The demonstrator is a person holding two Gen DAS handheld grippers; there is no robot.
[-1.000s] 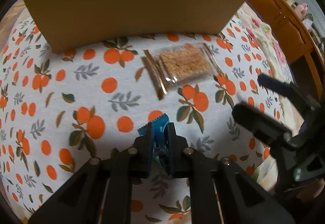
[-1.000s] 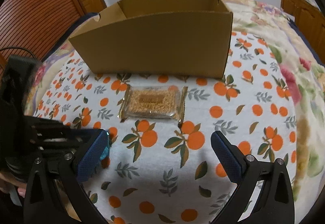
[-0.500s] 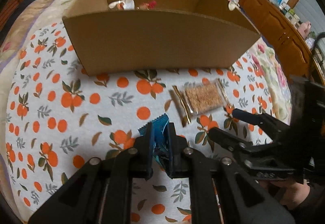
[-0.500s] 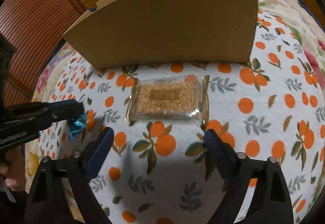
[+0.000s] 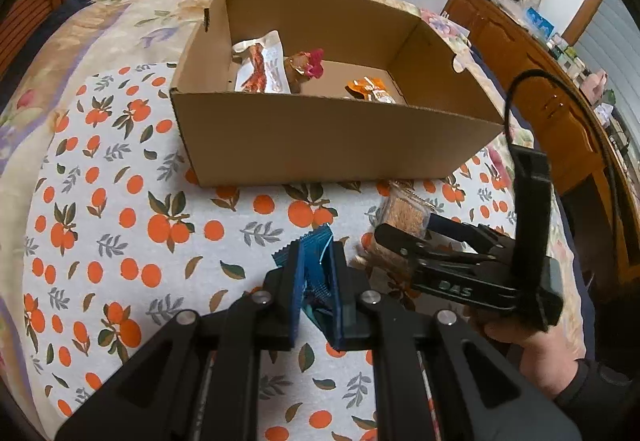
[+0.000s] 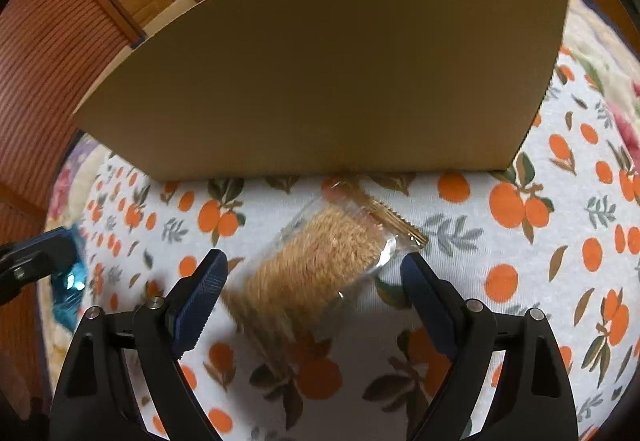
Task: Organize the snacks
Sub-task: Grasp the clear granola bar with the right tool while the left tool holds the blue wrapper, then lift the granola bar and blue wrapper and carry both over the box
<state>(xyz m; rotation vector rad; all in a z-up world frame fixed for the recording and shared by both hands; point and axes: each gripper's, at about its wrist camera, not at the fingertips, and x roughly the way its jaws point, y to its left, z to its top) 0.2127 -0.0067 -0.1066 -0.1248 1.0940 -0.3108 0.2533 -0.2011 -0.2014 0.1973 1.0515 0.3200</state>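
Observation:
My left gripper (image 5: 316,273) is shut on a small blue snack packet (image 5: 314,261) and holds it above the orange-print cloth, in front of the cardboard box (image 5: 332,137). The box holds a white-and-red packet (image 5: 262,67), a red-topped sweet (image 5: 306,65) and an orange packet (image 5: 372,89). My right gripper (image 6: 314,277) is open, its jaws on either side of a clear packet of a golden sesame bar (image 6: 316,261) lying on the cloth by the box wall (image 6: 320,65). The bar also shows in the left wrist view (image 5: 404,215), partly behind the right gripper (image 5: 408,231).
The orange-print cloth (image 5: 120,209) lies on a floral bedspread (image 5: 120,21). A wooden cabinet (image 5: 552,89) with clutter on top stands at the right. A wooden door (image 6: 52,53) is on the left. The left gripper with its blue packet (image 6: 68,273) shows at the right wrist view's left edge.
My left gripper has risen with the blue packet, so the inside of the box now shows. My right gripper has moved forward and down until its jaws flank the sesame bar, which now lies at an angle.

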